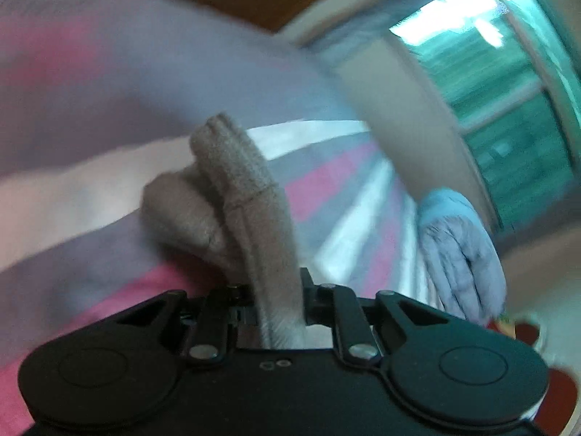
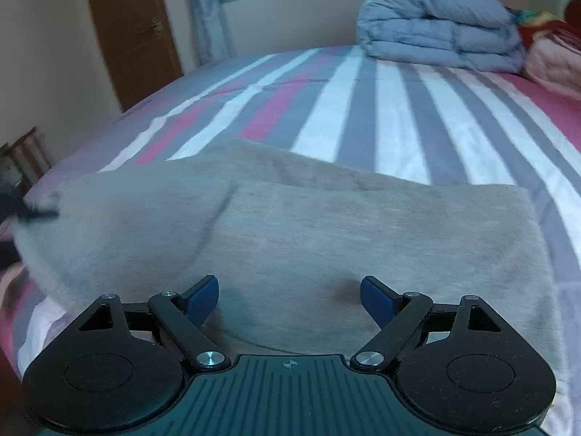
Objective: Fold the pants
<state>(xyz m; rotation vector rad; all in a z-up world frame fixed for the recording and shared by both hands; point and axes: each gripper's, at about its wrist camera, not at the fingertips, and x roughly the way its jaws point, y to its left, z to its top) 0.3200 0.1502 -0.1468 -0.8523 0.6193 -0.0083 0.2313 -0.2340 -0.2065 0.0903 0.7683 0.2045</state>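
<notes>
The pants (image 1: 239,189) are tan-grey knit. In the left wrist view a bunched fold of them rises straight out of my left gripper (image 1: 279,290), which is shut on the cloth, and the fabric hides its fingertips. In the right wrist view the pants (image 2: 326,225) lie spread across the near part of the bed, with their left end lifted and blurred. My right gripper (image 2: 289,290) hovers just over the near edge of the pants. Its blue pads (image 2: 377,299) stand wide apart and open, with nothing pinched between them.
The bed sheet (image 2: 363,109) is striped grey, white and pink. A folded grey-blue duvet (image 2: 435,25) sits at the bed's far end with pink bedding (image 2: 555,61) beside it. A wooden door (image 2: 130,29) and a window (image 1: 490,72) are beyond.
</notes>
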